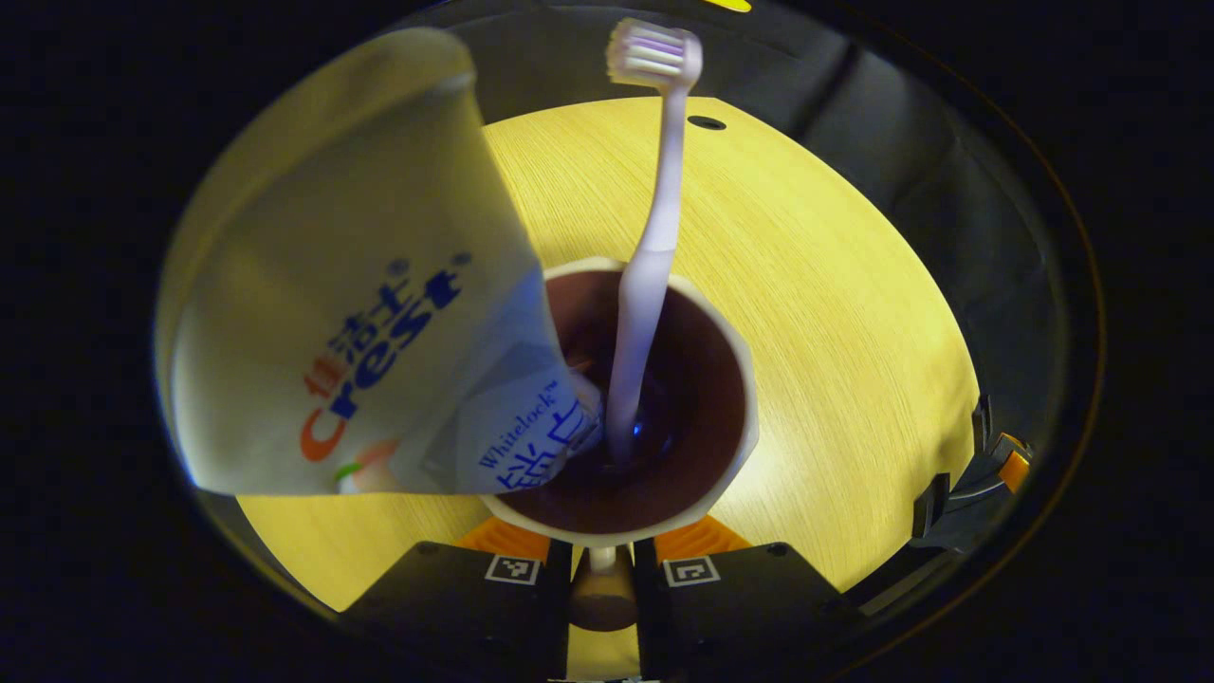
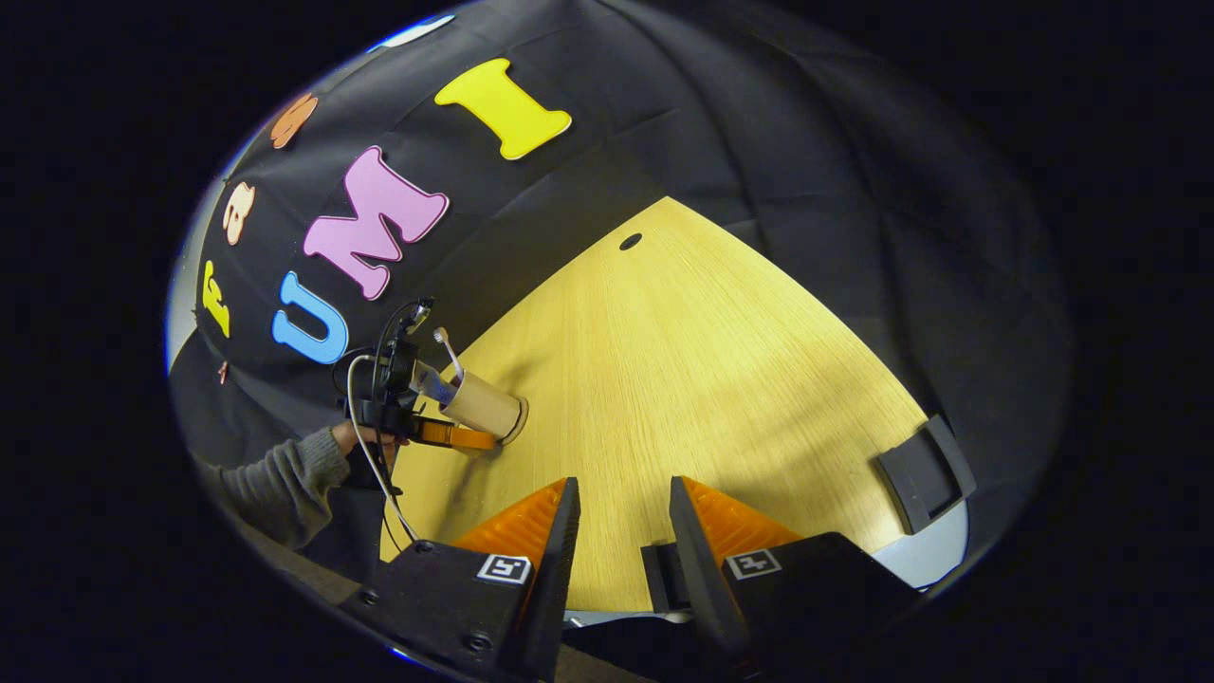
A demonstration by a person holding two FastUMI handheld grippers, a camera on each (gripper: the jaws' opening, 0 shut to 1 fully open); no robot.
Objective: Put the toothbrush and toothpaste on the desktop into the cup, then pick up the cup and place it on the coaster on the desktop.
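Left jaws clamp the cup (image 1: 707, 379), holding toothpaste (image 1: 360, 285) and toothbrush (image 1: 654, 237); right jaws gape empty.

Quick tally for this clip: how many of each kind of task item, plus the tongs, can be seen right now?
Cup: 1
Toothbrush: 1
Toothpaste: 1
Coaster: 1, the dark square pad at the desk edge, apparently
Tongs: 2, left and right
Total: 6
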